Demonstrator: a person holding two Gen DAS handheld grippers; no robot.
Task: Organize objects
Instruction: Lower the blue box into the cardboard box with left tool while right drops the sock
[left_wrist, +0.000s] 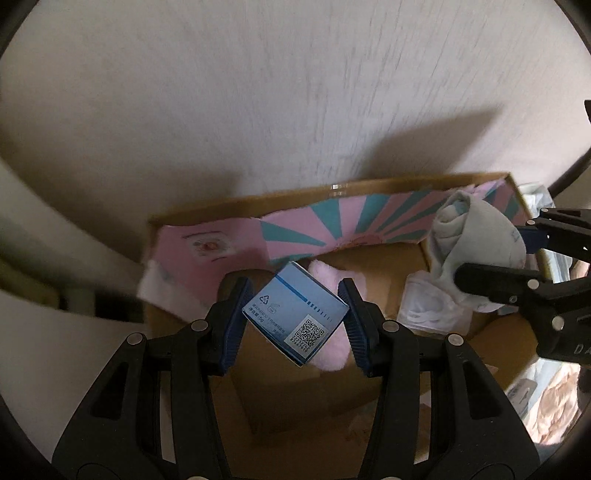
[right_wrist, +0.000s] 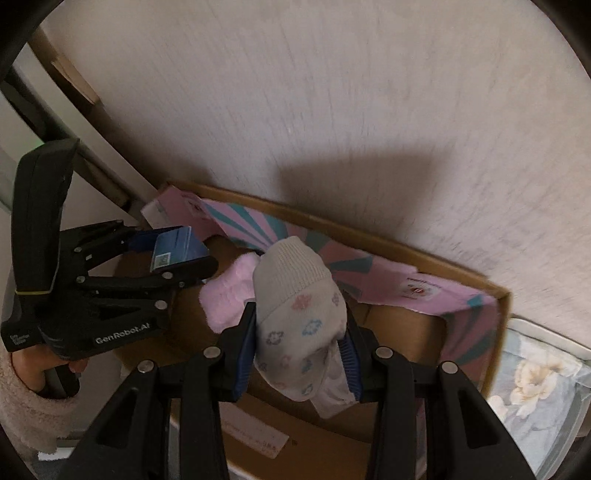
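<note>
Two hand-held grippers hang above our cardboard box (left_wrist: 369, 186), which sits against a pale textured wall (left_wrist: 258, 92). Our left hand-held gripper (left_wrist: 295, 317) clamps a small blue carton (left_wrist: 295, 314), print too blurred to read; our right hand-held gripper (right_wrist: 301, 347) squeezes a knitted, flower-patterned sock (right_wrist: 299, 314). Fluffy pink cloth (right_wrist: 229, 295) lies inside the box.

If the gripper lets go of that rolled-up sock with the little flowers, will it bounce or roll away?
Probably neither. The rolled sock looks like soft knit that bulges around the right hand-held gripper, so it would likely land softly. It hangs over the cardboard box, whose walls should stop any rolling. It might loosen, since a thin cloth tail already dangles below.
</note>
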